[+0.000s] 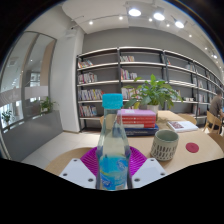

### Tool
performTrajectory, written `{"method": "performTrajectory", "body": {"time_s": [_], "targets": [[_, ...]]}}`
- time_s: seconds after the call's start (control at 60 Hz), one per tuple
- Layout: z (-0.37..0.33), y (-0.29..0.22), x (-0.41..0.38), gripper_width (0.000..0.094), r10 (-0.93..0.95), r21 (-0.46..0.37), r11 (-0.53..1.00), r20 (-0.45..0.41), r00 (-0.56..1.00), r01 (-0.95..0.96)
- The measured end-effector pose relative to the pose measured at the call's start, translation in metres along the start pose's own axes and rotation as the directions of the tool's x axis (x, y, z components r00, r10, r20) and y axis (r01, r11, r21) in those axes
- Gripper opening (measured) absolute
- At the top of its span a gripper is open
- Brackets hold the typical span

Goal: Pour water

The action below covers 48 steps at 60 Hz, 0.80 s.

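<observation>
A bottle (113, 150) is being gripped upright by the gripper (113, 176), fingers closed on its sides.
A cup (165, 146) and stacked books (138, 120) are being left standing on the table (60, 148) just beyond.

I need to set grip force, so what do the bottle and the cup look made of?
The water bottle looks like thin clear plastic: you see through it, and it has a blue screw cap. It stands between the gripper fingers; contact is unclear. The cup, beyond the fingers on the table, looks like matte glazed ceramic, grey-green, though that is less certain.
</observation>
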State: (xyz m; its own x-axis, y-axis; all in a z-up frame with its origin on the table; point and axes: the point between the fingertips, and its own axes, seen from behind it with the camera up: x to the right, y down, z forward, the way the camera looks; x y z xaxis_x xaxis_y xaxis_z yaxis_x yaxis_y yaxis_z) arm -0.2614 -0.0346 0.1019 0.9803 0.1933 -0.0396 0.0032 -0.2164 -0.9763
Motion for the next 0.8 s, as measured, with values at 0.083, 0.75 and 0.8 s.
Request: {"method": "performTrajectory", "body": {"time_s": [0.083, 0.75, 0.8], "targets": [[0.004, 0.001, -0.002, 0.0353, 0.008, -0.015, 1.000, 0.009, 1.000, -0.008], [0.084, -0.083, 0.058, 0.0352, 0.993, -0.029, 0.091, 0.073, 0.088, -0.995], [0.088, -0.086, 0.062, 0.0351, 0.997, -0.034, -0.023, 0.071, -0.025, -0.999]]}}
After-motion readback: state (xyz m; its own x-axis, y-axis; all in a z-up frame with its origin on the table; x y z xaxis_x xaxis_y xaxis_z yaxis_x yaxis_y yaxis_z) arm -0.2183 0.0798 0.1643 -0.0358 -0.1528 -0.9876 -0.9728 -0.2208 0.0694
